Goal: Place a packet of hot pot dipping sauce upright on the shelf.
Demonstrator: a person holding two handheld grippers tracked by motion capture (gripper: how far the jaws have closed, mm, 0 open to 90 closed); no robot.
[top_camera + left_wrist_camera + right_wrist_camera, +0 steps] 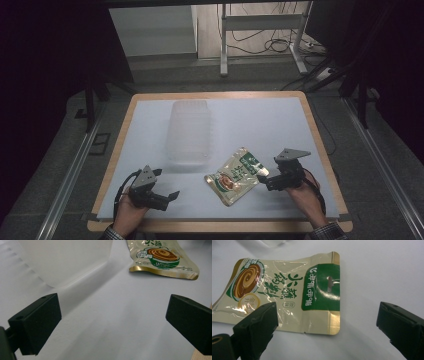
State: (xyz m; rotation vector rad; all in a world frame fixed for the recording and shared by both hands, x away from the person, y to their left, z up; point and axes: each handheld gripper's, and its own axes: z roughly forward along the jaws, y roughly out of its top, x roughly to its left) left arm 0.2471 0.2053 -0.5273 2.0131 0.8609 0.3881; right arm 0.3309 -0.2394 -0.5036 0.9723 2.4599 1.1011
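A cream and green snack pouch [236, 175] lies flat on the white table, near the front right. In the right gripper view the pouch [284, 290] sits just ahead of the jaws, its green header toward them. My right gripper [262, 180] is open, right beside the pouch's green end, with nothing between its jaws. A clear plastic container [190, 131] stands upside down behind the pouch, toward the middle. My left gripper [172, 196] is open at the front left, empty, pointing at the pouch [163, 258] and the container [62, 260].
The table's wooden rim [320, 145] frames the white top. Behind the table stand a metal frame [260, 30] and loose cables on the floor. An aluminium rail [70, 175] runs along the left side.
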